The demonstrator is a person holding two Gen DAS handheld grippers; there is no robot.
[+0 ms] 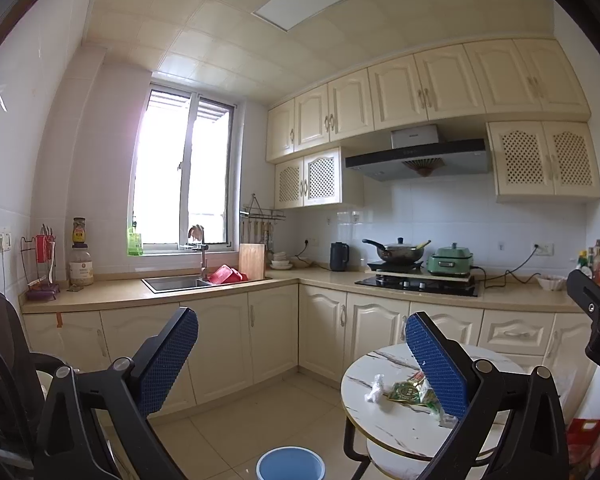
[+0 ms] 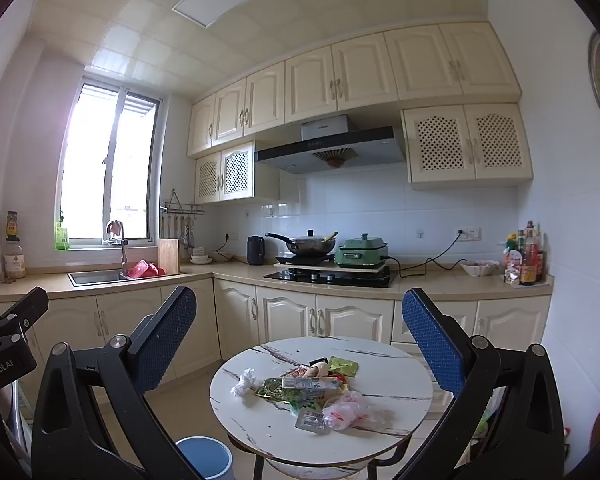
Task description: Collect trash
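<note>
Left wrist view: the left gripper is held level with its blue-padded fingers spread fully apart and nothing between them. The round marble table sits at four o'clock; its trash pile is partly covered by the right-hand finger, so only a crumpled white paper and green wrappers show. The blue bin stands on the floor at six o'clock, cut off by the frame edge. The right gripper intrudes at three o'clock, seen only in part. Right wrist view: the right gripper is likewise spread wide and empty, aimed over the table. The trash lies in one heap near the table's centre: a white paper ball at nine o'clock of the heap, green and yellow packets in the middle, a pink-white plastic bag at four o'clock. The bin sits at seven o'clock, below the table's left edge. Judgement: collection has not begun. The step would go best by lowering toward a loose outlying piece, such as the paper ball, and closing on it squarely before carrying it over the bin. Overlapping wrappers may drag neighbours off the edge. The bin's contents and the heap's underside cannot be made out.
</note>
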